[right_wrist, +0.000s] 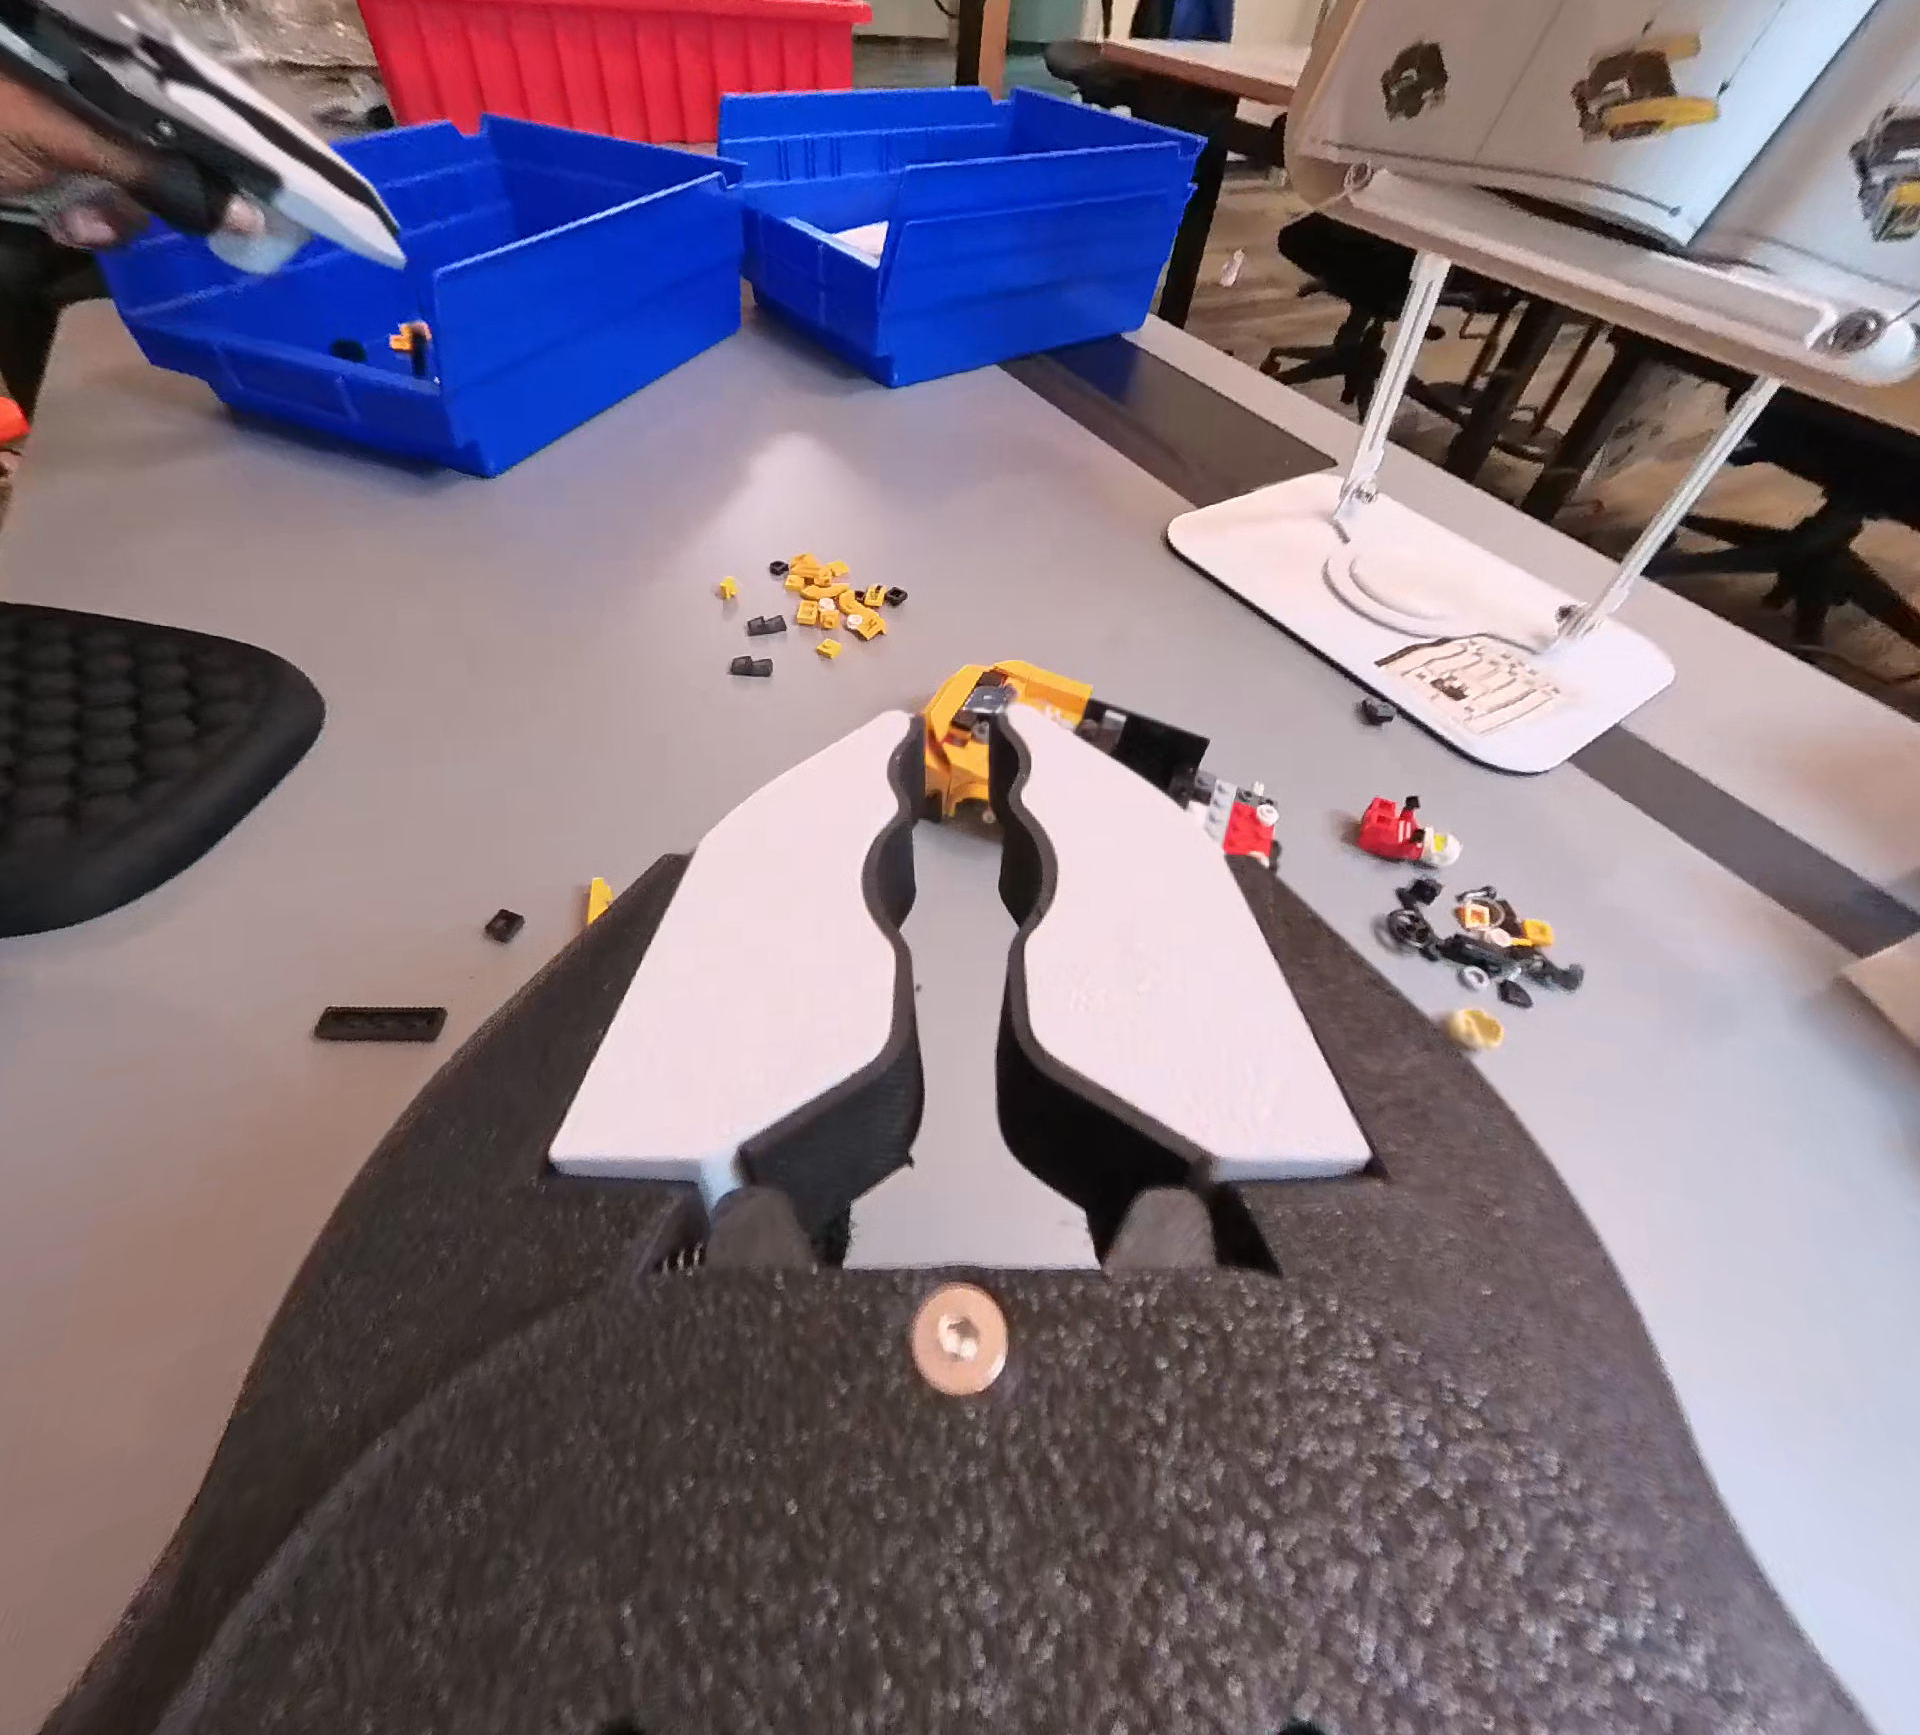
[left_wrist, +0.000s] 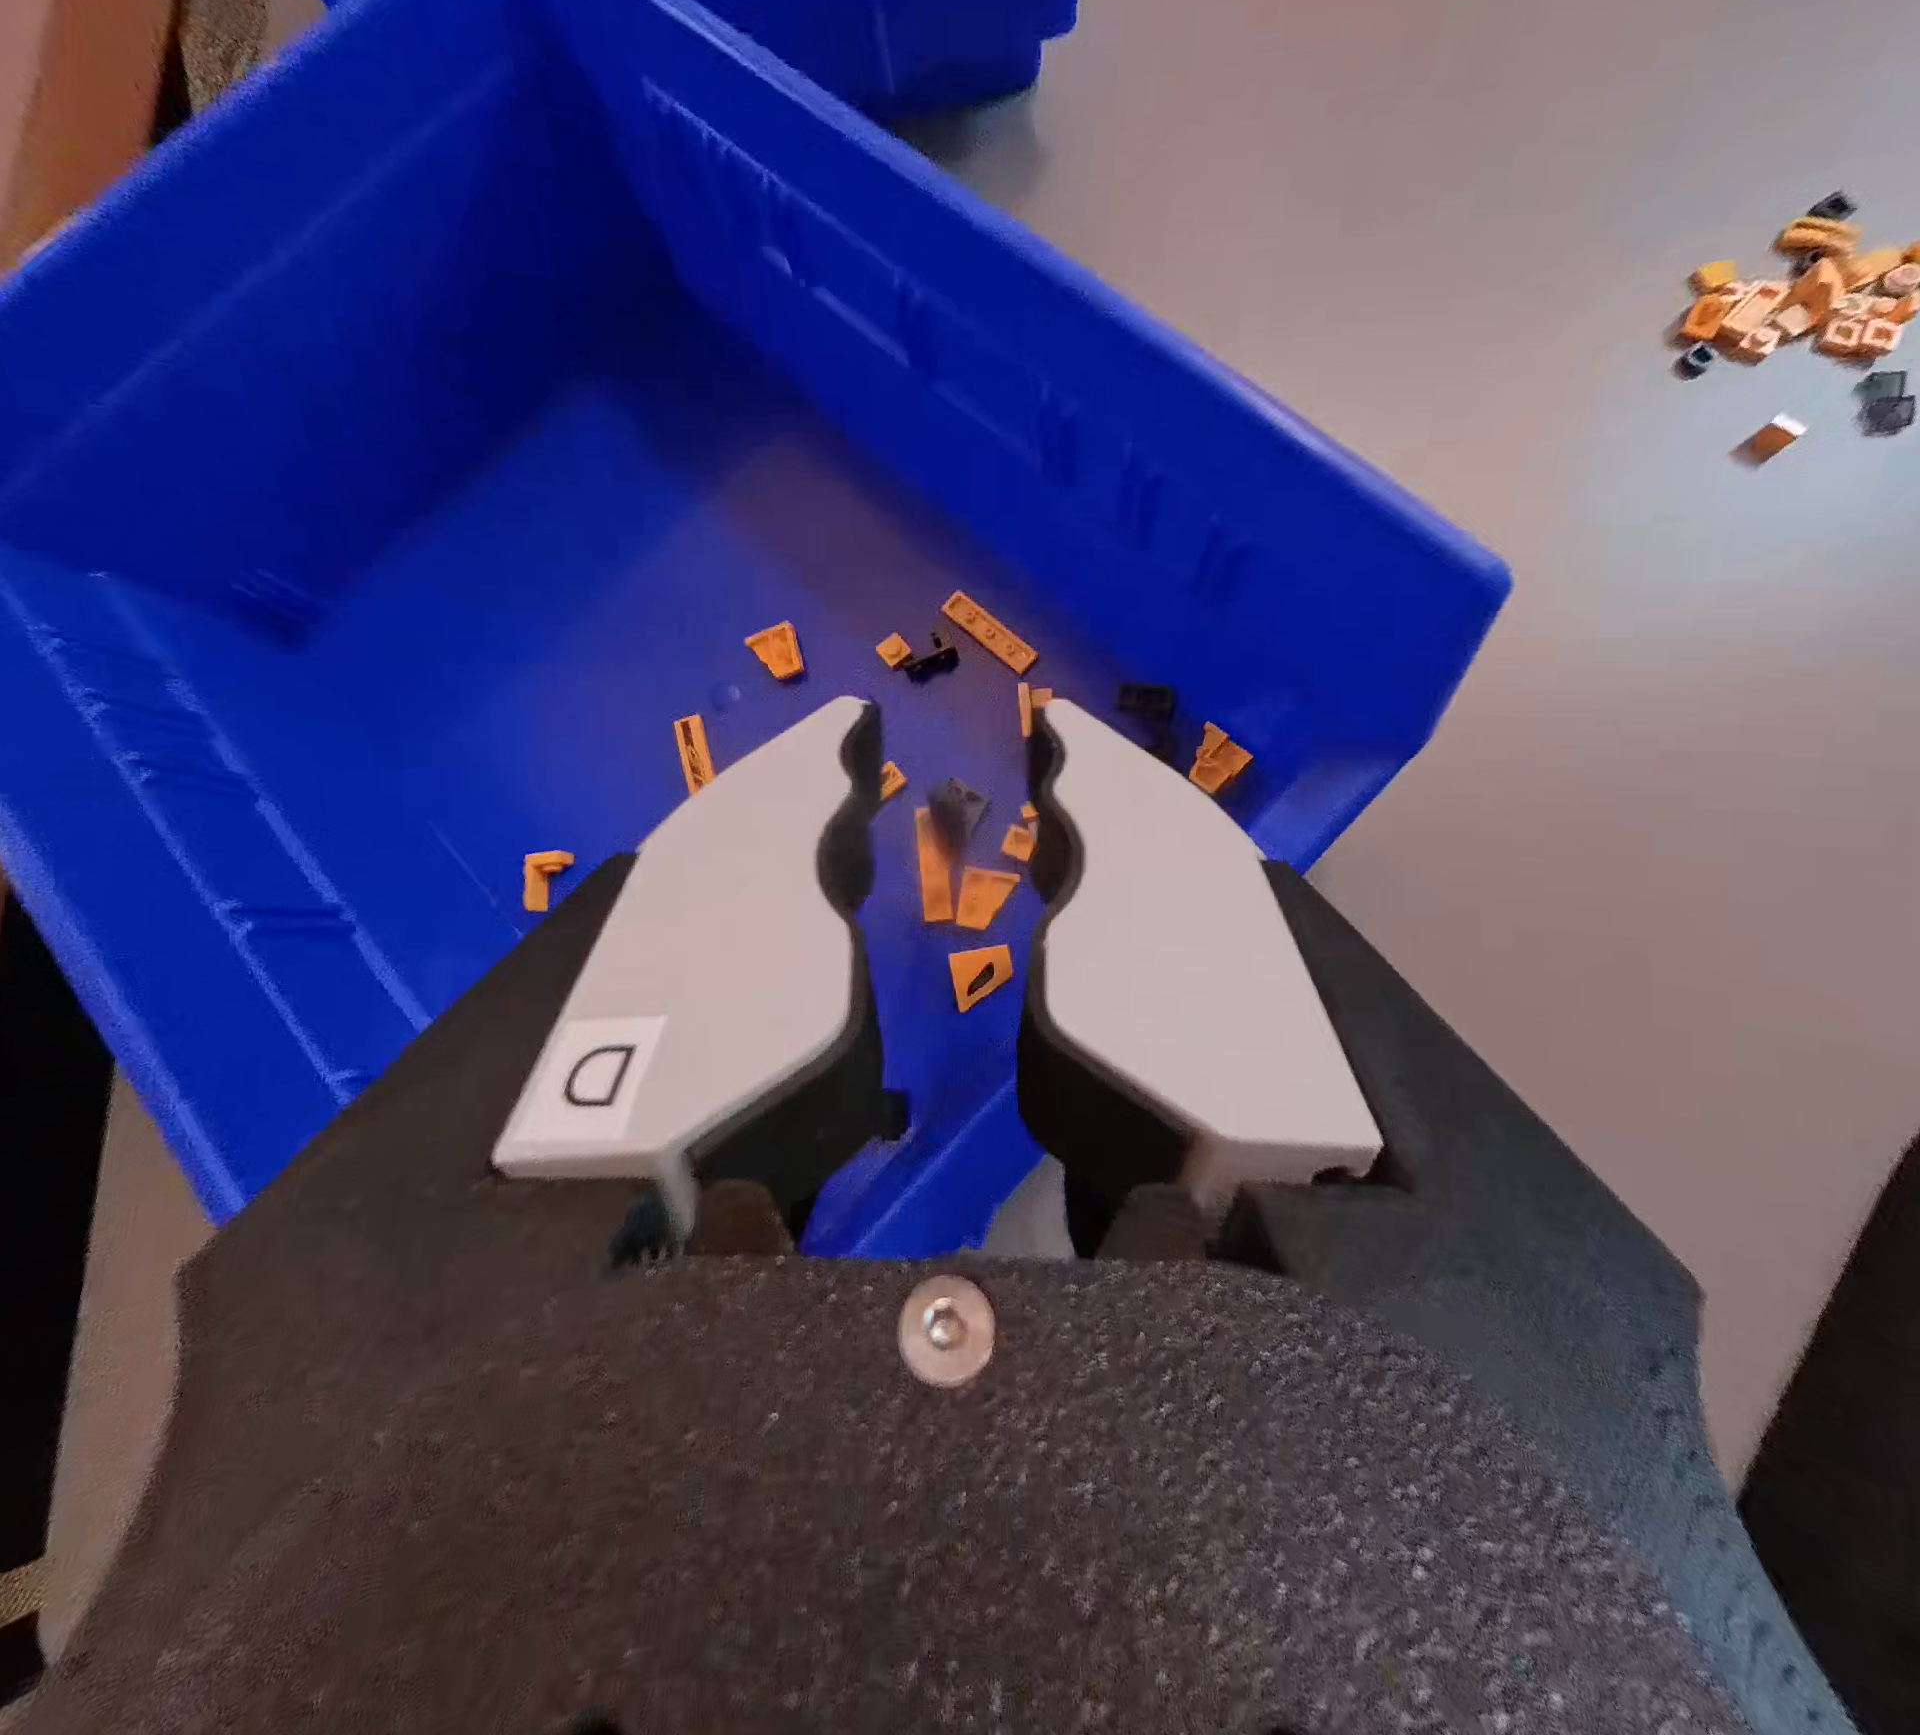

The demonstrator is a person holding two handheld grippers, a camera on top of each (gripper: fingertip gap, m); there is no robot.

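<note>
A yellow brick model (right_wrist: 997, 740) on the grey surface (right_wrist: 582, 750) is flanked by the narrowly parted fingers of the right gripper (right_wrist: 954, 729); whether it is gripped cannot be told. The left gripper (left_wrist: 951, 719) is held wide apart, bare, above orange pieces (left_wrist: 961, 885) in a blue bin (left_wrist: 416, 459).

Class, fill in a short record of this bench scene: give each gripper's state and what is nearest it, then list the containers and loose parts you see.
Left gripper: fingers apart, nothing between them, above the near blue bin
Bin contents: scattered orange pieces, a few black ones
Right gripper: fingers either side of the yellow brick model on the grey table; contact unclear
Other containers: second blue bin, red bin
Loose parts: yellow-and-black pile, red pieces
</note>
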